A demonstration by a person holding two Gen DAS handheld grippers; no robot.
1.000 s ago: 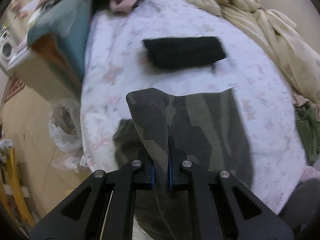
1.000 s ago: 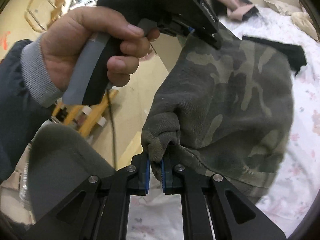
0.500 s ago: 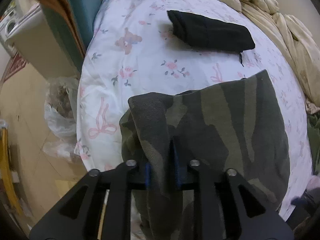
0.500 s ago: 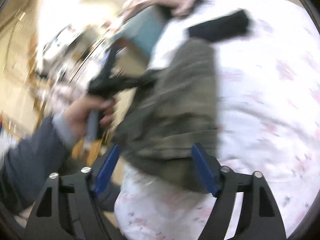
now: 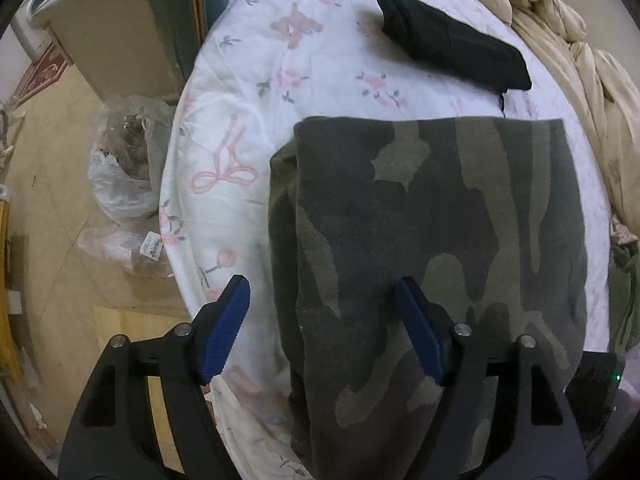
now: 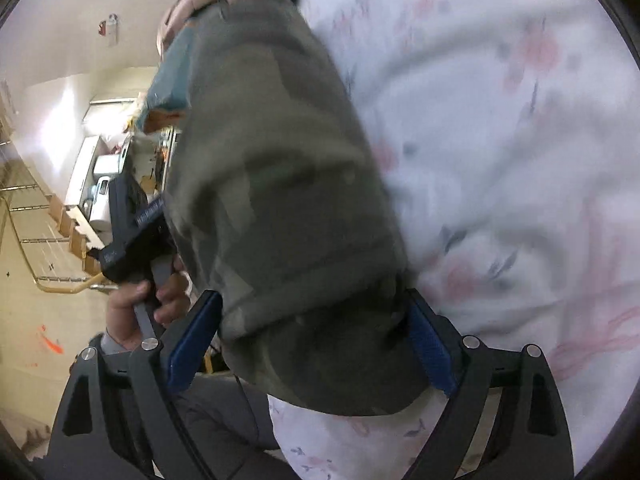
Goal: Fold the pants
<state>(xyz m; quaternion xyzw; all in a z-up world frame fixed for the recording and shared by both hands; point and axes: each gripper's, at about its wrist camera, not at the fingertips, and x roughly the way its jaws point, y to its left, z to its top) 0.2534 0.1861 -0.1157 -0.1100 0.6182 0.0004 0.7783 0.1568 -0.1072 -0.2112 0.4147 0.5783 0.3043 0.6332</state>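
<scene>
The camouflage-patterned olive cotton pants [image 5: 436,240] lie folded into a broad rectangle on the bed's white quilted sheet printed with pink bows and flowers [image 5: 256,92], close to the bed's near edge, with a thicker layered edge along their left side. The left tongs [image 5: 320,324] are spread wide, blue pads apart, gripping nothing; the left pad sits over the sheet beside the pants and the right pad over the cloth itself. In the right wrist view, which is motion-blurred, the right tongs [image 6: 316,344] are likewise spread wide, and the end of the pants [image 6: 288,184] lies between the blue pads; whether either pad touches the cloth cannot be told. That view also shows the person's left hand [image 6: 140,304] holding the other tool's handle beside the pants.

Beyond the pants on the sheet lies a folded black garment [image 5: 452,40], well apart from them. A crumpled cream quilt [image 5: 568,40] runs along the bed's far side. On the floor beside the bed stands a clear plastic bag [image 5: 124,160] holding brownish contents that cannot be made out.
</scene>
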